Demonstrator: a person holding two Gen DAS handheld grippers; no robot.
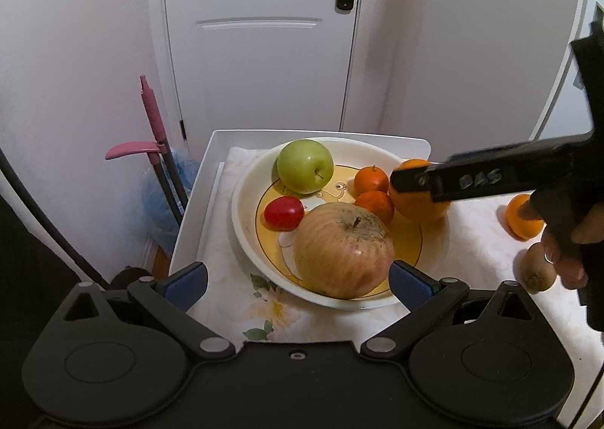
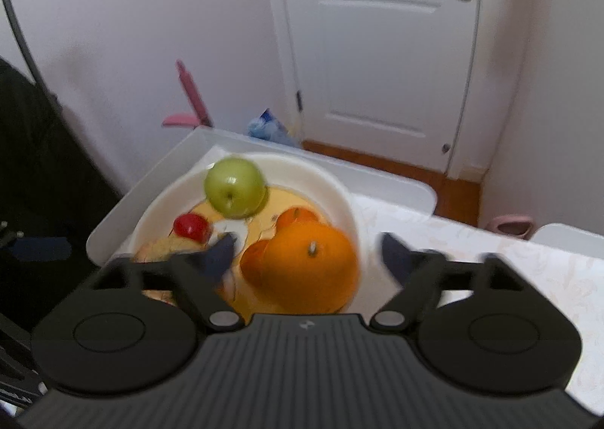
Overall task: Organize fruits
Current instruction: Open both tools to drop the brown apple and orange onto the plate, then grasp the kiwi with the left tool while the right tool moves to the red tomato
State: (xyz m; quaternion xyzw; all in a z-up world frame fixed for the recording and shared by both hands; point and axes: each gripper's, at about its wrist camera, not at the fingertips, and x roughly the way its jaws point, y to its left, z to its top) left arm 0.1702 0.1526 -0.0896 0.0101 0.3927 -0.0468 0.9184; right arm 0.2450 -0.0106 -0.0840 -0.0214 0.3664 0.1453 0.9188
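Observation:
A white bowl (image 1: 245, 217) with a yellow centre holds a green apple (image 1: 305, 165), a red tomato (image 1: 284, 213), a large reddish apple (image 1: 343, 249) and two small tangerines (image 1: 371, 178). My left gripper (image 1: 298, 283) is open, its blue pads either side of the large apple's near edge. My right gripper (image 2: 306, 253) is open around a big orange (image 2: 307, 264) at the bowl's right rim (image 2: 339, 198); the orange also shows in the left wrist view (image 1: 417, 208). Whether the pads touch the orange is unclear from the blur.
Another orange (image 1: 523, 215) and a kiwi (image 1: 536, 272) lie on the flowered tablecloth (image 1: 472, 251) right of the bowl. A white tray edge (image 1: 196, 198) borders the table. A pink-handled mop (image 1: 153, 119) and a white door (image 1: 264, 32) stand behind.

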